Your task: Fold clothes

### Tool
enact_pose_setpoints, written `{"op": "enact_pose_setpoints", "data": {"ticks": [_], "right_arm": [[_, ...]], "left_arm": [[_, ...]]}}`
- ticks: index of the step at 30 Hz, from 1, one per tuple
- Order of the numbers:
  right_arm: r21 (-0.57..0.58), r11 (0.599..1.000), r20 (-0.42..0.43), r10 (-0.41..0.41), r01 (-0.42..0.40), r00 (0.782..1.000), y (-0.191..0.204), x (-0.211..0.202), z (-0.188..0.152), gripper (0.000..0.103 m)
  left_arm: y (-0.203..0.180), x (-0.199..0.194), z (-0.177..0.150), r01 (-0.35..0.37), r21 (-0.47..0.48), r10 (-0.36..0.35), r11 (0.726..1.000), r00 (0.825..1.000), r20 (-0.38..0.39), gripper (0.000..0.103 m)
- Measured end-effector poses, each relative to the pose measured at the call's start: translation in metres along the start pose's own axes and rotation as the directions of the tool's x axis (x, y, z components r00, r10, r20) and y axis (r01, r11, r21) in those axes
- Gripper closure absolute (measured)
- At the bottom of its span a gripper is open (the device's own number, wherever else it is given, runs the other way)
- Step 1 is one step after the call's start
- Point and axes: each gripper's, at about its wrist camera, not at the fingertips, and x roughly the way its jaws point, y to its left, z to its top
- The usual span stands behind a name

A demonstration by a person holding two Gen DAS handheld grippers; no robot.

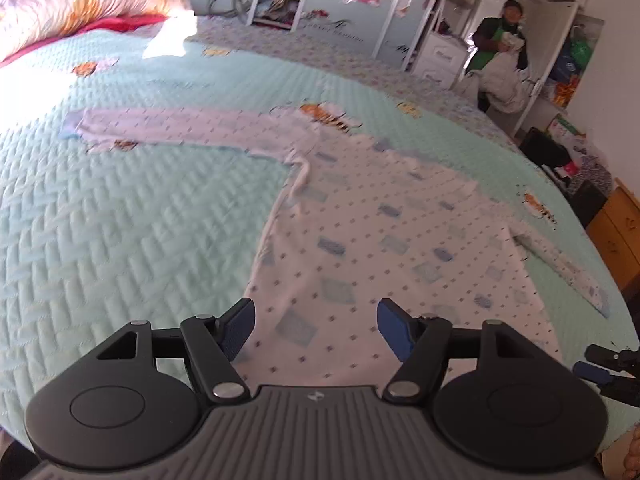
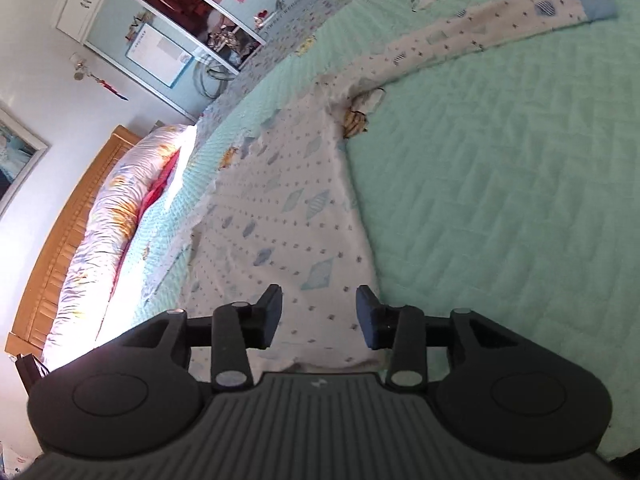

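Right now you are holding both claws over the hem end of a white long-sleeved top (image 1: 360, 220) that is lying spread flat on the bed (image 1: 120, 240). Your left claw (image 1: 316, 330) is standing wide apart, its blue pads clear of the cloth and gripping nothing. Your right claw (image 2: 318, 316) is also standing parted above the top (image 2: 288, 232), with the fabric showing between its dark pads but not pinched.

Writing is showing on the wardrobe doors (image 1: 344, 28) beyond the far edge of the bed, but it is too blurred to read; a small pale logo is sitting on each claw's ribbed body, also unreadable.

Beyond the top, one sleeve is stretching out across the bed towards the rolled floral duvet (image 1: 80, 0) at the headboard end; the other sleeve is angling off towards the opposite edge. Nothing is lying on the garment itself. Past the bed's far corner a person (image 1: 504, 48) in a green vest is standing by an open white cupboard, holding pale laundry. Bags and clutter are sitting on the floor beside that cupboard.

The bed is wearing a mint-green quilted cover with orange bee motifs, and a wooden headboard (image 2: 60, 240) is backing the duvet against a pale wall.
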Motion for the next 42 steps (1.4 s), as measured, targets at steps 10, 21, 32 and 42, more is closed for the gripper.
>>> {"op": "enact_pose_setpoints", "data": {"ticks": [10, 21, 32, 42], "right_arm": [[0.09, 0.995, -0.064, 0.047, -0.041, 0.997, -0.015, 0.012, -0.021, 0.057], [-0.001, 0.991, -0.12, 0.13, -0.131, 0.984, 0.024, 0.045, -0.012, 0.043], [0.043, 0.987, -0.085, 0.159, -0.156, 0.984, 0.01, 0.035, -0.01, 0.043], [-0.043, 0.989, -0.113, 0.136, -0.141, 0.984, 0.021, 0.046, -0.021, 0.037]], "left_arm": [[0.025, 0.017, -0.02, -0.07, -0.071, 0.058, 0.995, 0.985, -0.165, 0.036], [-0.009, 0.037, -0.018, -0.009, 0.024, 0.013, 1.0, 0.983, -0.182, 0.027], [0.011, 0.005, -0.005, -0.113, -0.048, 0.109, 0.992, 0.991, -0.081, 0.034], [-0.031, 0.053, -0.025, -0.045, 0.134, 0.078, 0.99, 0.964, -0.256, 0.022]]}}
